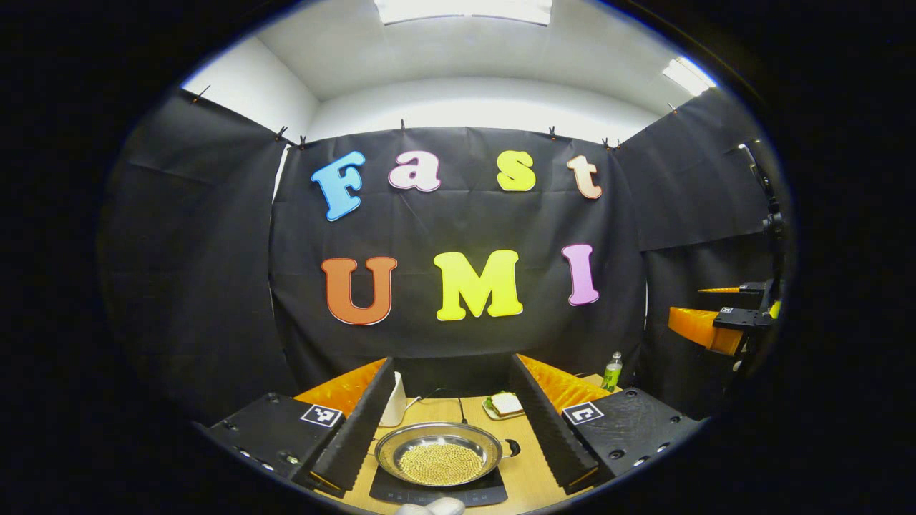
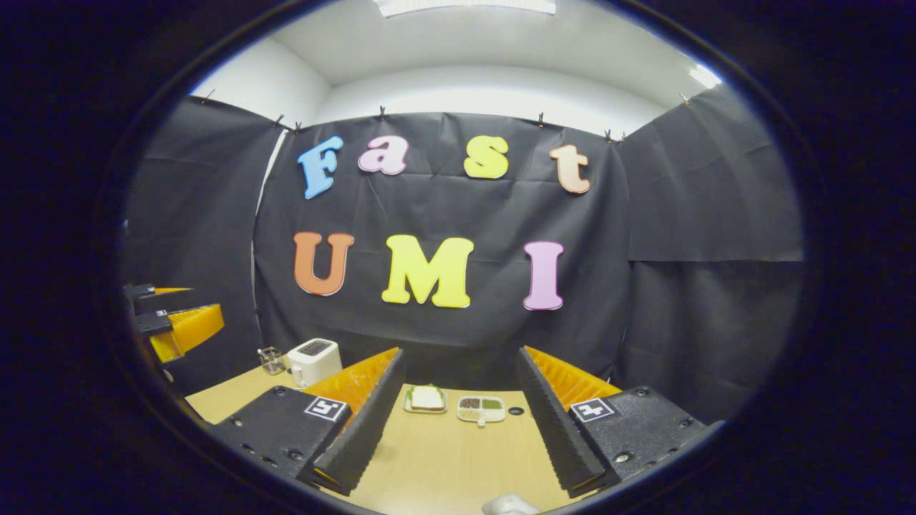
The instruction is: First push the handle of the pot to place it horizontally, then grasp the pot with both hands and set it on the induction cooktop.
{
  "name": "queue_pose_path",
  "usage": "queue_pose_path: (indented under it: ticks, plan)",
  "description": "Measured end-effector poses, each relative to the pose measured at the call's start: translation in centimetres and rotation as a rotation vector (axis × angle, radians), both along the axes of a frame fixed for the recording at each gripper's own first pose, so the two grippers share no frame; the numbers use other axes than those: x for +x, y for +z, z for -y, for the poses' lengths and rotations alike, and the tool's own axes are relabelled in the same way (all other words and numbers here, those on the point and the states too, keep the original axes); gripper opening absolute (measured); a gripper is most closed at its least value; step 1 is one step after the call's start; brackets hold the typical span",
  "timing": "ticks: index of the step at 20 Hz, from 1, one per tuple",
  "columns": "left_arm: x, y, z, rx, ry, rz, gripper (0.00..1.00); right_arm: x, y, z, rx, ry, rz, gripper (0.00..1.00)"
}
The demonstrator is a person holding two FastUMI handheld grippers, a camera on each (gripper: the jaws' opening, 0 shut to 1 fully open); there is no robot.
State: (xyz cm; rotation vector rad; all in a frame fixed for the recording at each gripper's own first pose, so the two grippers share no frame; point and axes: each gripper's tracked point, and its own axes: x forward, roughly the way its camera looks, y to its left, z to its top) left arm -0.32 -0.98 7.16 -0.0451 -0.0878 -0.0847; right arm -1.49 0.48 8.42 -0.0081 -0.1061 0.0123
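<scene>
Two tongs are seen held high and level, both spread wide, nothing between the fingers. In the left gripper view the left tongs (image 1: 449,429) frame the pot (image 1: 439,453) at bottom centre; the pot is seen already seated on the induction cooktop (image 1: 438,492), a dark slab on the worktop (image 1: 526,472). Pot is shallow, steel, w/ a layer of small yellowish beads inside. One small side handle (image 1: 511,448) is seen at the pot's right in frame, pointing sideways, i.e. roughly horizontal. The opposite handle cannot be made out.

Step judged: placement looks done; both stages (handle push, two-handed set-down) appear complete from how things lie. What is in hand is judged to be the retreat/rest phase. Next move prob. calls for nothing but keeping clear of the pot; if the pot is found off-centre on the cooktop, a light nudge would be needed, approx. from both sides.

In the right gripper view the right tongs (image 2: 458,422) are aimed at bare worktop (image 2: 444,458); beyond them a plate w/ a sandwich (image 2: 426,398) and a compartment dish (image 2: 481,408) are seen. A white toaster (image 2: 313,360) stands at lower left, a small glass just beside it. The other tongs are seen at the far left edge of that frame, well apart from everything. In the left gripper view a green bottle (image 1: 612,372) stands at lower right, near the wall.
</scene>
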Motion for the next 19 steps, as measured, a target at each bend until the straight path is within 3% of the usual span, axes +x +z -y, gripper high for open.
queue_pose_path:
  ticks: [7, 14, 15, 18, 19]
  plan:
    - [-0.3, 1.1, 2.7, 0.006, 0.043, 0.008, 0.96, -0.4, 0.2, 4.6, 0.039, -0.002, -0.022, 0.98]
    - [-0.1, 1.4, 4.7, 0.008, 0.061, 0.002, 0.96, 0.5, 0.1, 6.3, 0.046, 0.012, -0.031, 0.99]
    - [0.0, 1.3, 4.9, 0.012, 0.064, 0.002, 1.0, 0.8, -0.1, 6.6, 0.05, 0.013, -0.035, 0.99]
    - [0.6, 1.1, 5.5, 0.019, 0.074, -0.007, 0.96, 1.2, -0.7, 7.8, 0.051, 0.004, -0.048, 0.98]
    - [0.7, 1.0, 5.7, 0.02, 0.077, -0.007, 1.0, 1.3, -0.9, 8.1, 0.05, 0.003, -0.049, 0.98]
